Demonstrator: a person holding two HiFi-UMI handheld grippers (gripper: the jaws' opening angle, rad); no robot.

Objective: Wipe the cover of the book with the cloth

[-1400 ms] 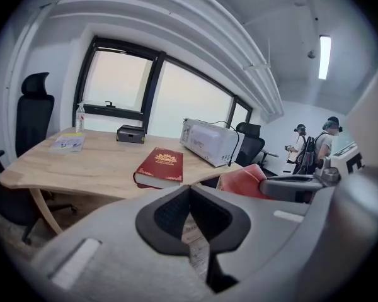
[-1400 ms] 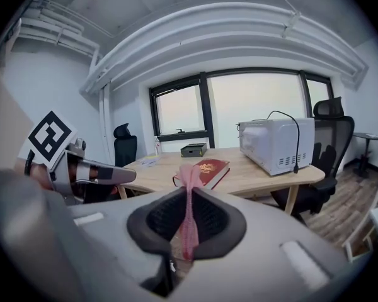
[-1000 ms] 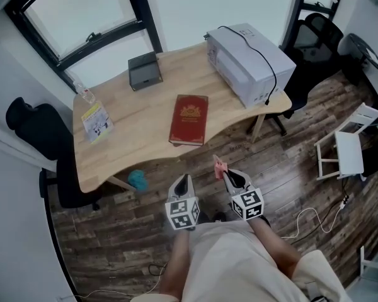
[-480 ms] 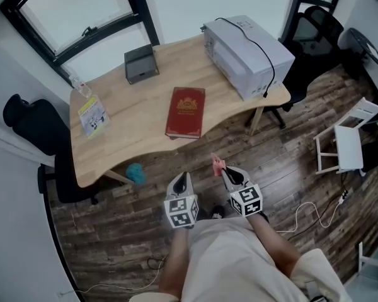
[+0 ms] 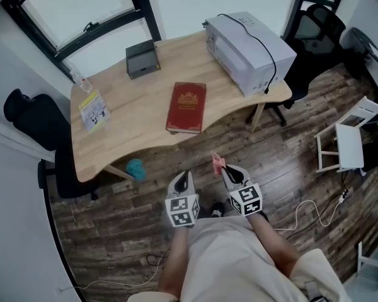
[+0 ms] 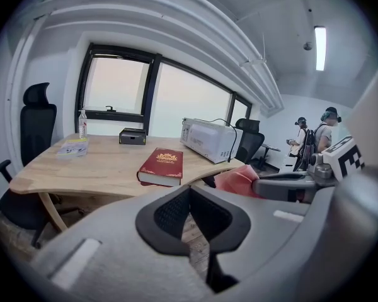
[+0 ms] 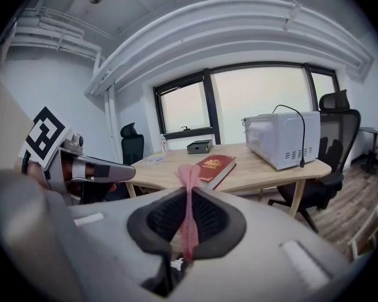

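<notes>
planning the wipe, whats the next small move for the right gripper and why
Probably bring the right gripper forward toward the book. The cloth is already clamped in it, but it hangs over the floor, short of the table, so the book looks out of reach from here.

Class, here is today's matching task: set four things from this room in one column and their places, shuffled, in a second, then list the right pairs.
Things
1. red book
2. pink cloth
3. white microwave
4. dark box

Places
A. at the right end of the desk
B. clamped in the right gripper
C. at the back of the desk, below the window
D. flat near the desk's front edge

Pairs: 1-D, 2-B, 3-A, 4-C
</notes>
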